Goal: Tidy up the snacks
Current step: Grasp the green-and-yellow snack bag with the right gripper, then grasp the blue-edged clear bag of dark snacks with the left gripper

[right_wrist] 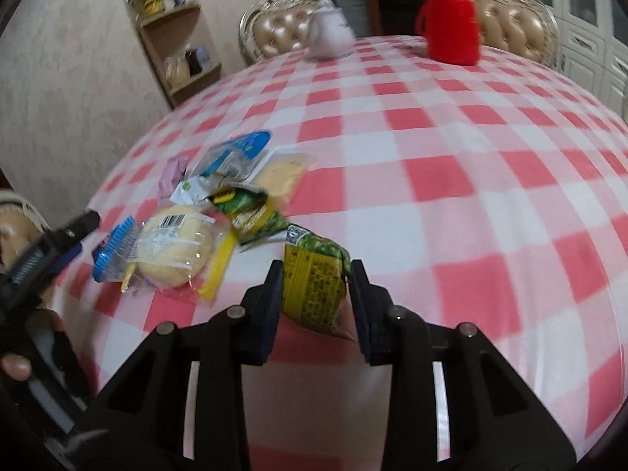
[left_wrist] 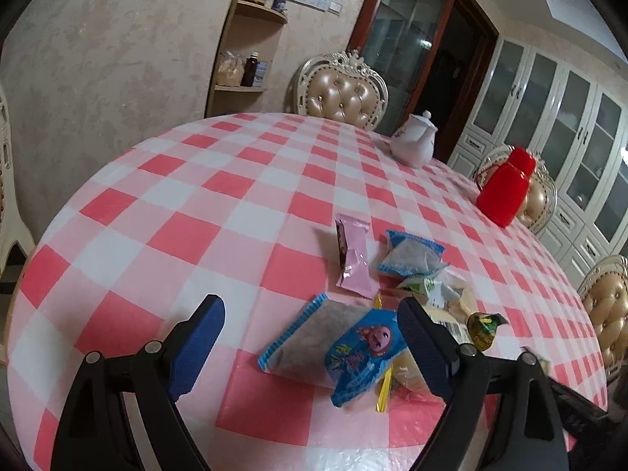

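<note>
Several snack packets lie in a loose pile on the pink checked tablecloth (left_wrist: pixel 165 204). In the left wrist view my left gripper (left_wrist: pixel 310 327) is open above a blue cartoon packet (left_wrist: pixel 363 357) and a blue-edged grey packet (left_wrist: pixel 304 337); a pink packet (left_wrist: pixel 353 261) lies beyond. In the right wrist view my right gripper (right_wrist: pixel 316 274) is shut on a green and yellow packet (right_wrist: pixel 314 278), held just above the cloth (right_wrist: pixel 451 180). A bun in clear wrap (right_wrist: pixel 176 249) and another green packet (right_wrist: pixel 247 212) lie to its left. The left gripper (right_wrist: pixel 59 243) shows at the left edge.
A white teapot (left_wrist: pixel 414 143) and a red flask (left_wrist: pixel 506 190) stand at the far side of the table. Padded chairs (left_wrist: pixel 341 90) surround it. A corner shelf (left_wrist: pixel 247 51) with jars is on the wall behind.
</note>
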The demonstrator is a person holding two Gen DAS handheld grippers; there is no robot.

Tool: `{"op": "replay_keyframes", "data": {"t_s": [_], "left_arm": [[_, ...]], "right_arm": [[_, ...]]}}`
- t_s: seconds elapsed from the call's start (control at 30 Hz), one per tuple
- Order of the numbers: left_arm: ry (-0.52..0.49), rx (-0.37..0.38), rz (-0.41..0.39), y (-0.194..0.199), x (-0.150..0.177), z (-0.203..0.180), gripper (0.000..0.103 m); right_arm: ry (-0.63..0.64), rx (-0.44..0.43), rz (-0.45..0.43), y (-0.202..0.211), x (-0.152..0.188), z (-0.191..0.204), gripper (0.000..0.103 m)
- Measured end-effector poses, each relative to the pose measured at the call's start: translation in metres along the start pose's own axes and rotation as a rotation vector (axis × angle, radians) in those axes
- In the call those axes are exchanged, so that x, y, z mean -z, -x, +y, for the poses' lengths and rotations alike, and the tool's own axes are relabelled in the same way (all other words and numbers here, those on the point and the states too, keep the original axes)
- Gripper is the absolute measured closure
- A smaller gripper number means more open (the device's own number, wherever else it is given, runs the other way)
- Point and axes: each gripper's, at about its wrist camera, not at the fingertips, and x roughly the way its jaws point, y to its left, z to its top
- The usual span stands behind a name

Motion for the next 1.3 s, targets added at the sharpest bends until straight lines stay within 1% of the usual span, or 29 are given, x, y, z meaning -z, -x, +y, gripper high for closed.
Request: {"op": "replay_keyframes", "data": {"t_s": [0.13,0.2,0.27,0.3,0.33,0.37,0.4,0.43,0.47,0.53,0.57,0.63,0.67,0.73,0.77,0.8,0.87,0.93,1.0,1.07,1.17,1.2,1.23,1.3], "left_arm": [[-0.062,-0.012,0.031,-0.003,0.001,-0.006,0.013],[-0.066,-0.022,0.047,-0.002,-0.001,0.000,0.013],[-0.019,-0.025,0.047,-0.001,-0.005,0.013,0.013],[0.028,-0.022,0.043,-0.001,-0.007,0.022,0.013],[0.110,0.005,0.039,0.001,-0.010,0.035,0.013],[0.165,0.042,0.038,0.001,-0.012,0.042,0.013],[0.211,0.094,0.042,0.001,-0.012,0.046,0.013],[0.232,0.149,0.058,0.000,-0.013,0.045,0.013],[0.213,0.157,0.074,-0.003,-0.013,0.040,0.013],[0.102,0.127,0.113,-0.011,-0.010,0.015,0.013],[0.063,0.119,0.127,-0.013,-0.008,0.005,0.013],[-0.009,0.129,0.162,-0.020,-0.004,-0.013,0.013],[-0.028,0.124,0.169,-0.021,-0.003,-0.017,0.013],[-0.073,0.070,0.194,-0.030,-0.001,-0.023,0.013],[-0.082,0.033,0.200,-0.033,-0.001,-0.020,0.018],[-0.060,0.035,0.190,-0.031,-0.002,-0.014,0.028],[0.004,0.010,0.175,-0.025,-0.007,0.004,0.035],[0.052,-0.006,0.157,-0.022,-0.010,0.019,0.035],[0.075,0.018,0.151,-0.020,-0.013,0.027,0.034],[0.051,0.016,0.147,-0.022,-0.015,0.025,0.032],[-0.040,-0.053,0.124,-0.028,-0.019,0.013,0.018],[-0.068,-0.077,0.123,-0.031,-0.020,0.010,0.018],[-0.101,-0.097,0.140,-0.038,-0.021,0.006,0.018],[-0.110,-0.085,0.160,-0.048,-0.025,0.006,0.017]], "right_arm": [[-0.066,-0.022,-0.001,0.006,0.002,-0.016,0.066],[-0.072,-0.037,0.006,0.004,0.001,-0.015,0.066],[-0.062,-0.059,0.014,0.002,0.000,-0.011,0.066],[-0.058,-0.073,0.017,0.002,0.000,-0.009,0.066],[-0.057,-0.087,0.016,0.003,0.000,-0.007,0.066],[-0.056,-0.094,0.014,0.004,0.001,-0.005,0.066],[-0.050,-0.102,0.007,0.006,0.000,-0.003,0.066],[-0.048,-0.103,0.002,0.007,0.000,-0.002,0.066],[-0.049,-0.105,-0.001,0.008,0.000,-0.001,0.066],[-0.056,-0.113,-0.006,0.010,-0.001,-0.002,0.066],[-0.060,-0.114,-0.007,0.010,-0.001,-0.003,0.066],[-0.068,-0.115,-0.010,0.010,-0.002,-0.004,0.066],[-0.070,-0.115,-0.010,0.010,-0.002,-0.005,0.066],[-0.071,-0.114,-0.006,0.009,-0.003,-0.005,0.066],[-0.073,-0.116,-0.005,0.009,-0.003,-0.005,0.066],[-0.074,-0.116,-0.005,0.009,-0.002,-0.005,0.066],[-0.077,-0.116,-0.006,0.009,-0.003,-0.006,0.066],[-0.079,-0.116,-0.004,0.008,-0.003,-0.006,0.066],[-0.079,-0.120,0.002,0.007,-0.002,-0.006,0.066],[-0.076,-0.121,0.001,0.007,-0.002,-0.004,0.065],[-0.077,-0.120,0.004,0.006,-0.002,-0.005,0.065],[-0.079,-0.120,0.007,0.005,-0.002,-0.006,0.065],[-0.080,-0.120,0.009,0.005,-0.002,-0.006,0.065],[-0.077,-0.122,0.012,0.004,-0.002,-0.005,0.065]]}}
